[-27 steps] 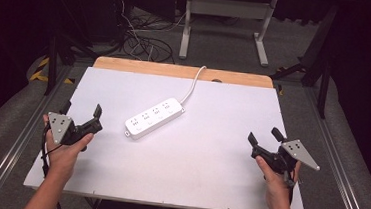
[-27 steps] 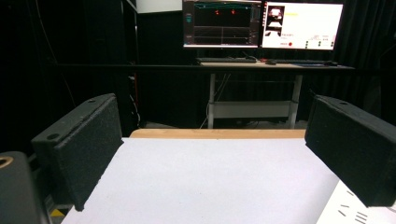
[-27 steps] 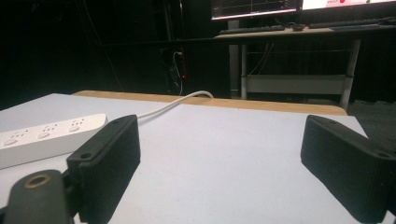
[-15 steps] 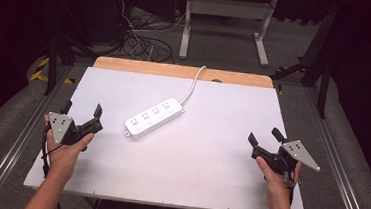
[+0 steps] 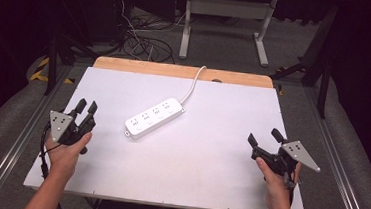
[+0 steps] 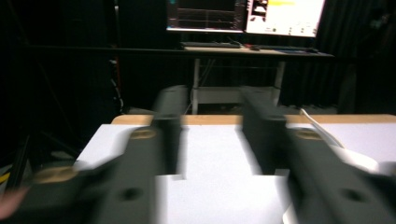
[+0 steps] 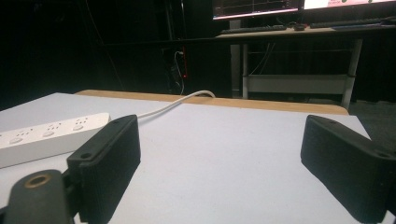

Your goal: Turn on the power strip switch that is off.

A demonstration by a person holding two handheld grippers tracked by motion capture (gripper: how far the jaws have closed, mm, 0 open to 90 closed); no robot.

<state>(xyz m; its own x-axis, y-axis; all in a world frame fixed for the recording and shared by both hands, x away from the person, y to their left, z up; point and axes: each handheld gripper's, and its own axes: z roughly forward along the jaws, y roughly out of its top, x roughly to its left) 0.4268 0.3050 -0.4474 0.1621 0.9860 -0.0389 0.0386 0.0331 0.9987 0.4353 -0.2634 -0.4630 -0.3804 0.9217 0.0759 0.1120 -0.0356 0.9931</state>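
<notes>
- The left gripper (image 5: pixel 86 107) is resting near the table's left edge, its jaws standing a little apart with nothing between them; its own view is blurred, so the exact gap is hard to judge.
- The right gripper (image 5: pixel 264 138) is sitting near the right edge, jaws spread wide and empty, pointing inward across the table.
- Both are probably waiting at the sides so the middle stays free for a reach.
- The white power strip (image 5: pixel 154 117) is lying flat and slantwise a little left of the table's centre, well apart from both grippers, sockets facing up.
- Its white cable (image 5: pixel 193 84) is running to the far wooden edge (image 5: pixel 183 71) and dropping over it.
- Nothing is standing between either gripper and the strip; the cable could drag if the strip is pulled forward.
- Beyond the table (image 5: pixel 218 167), floor cables (image 5: pixel 138 40) and a desk frame (image 5: pixel 225 17) are sitting clear of the work.
</notes>
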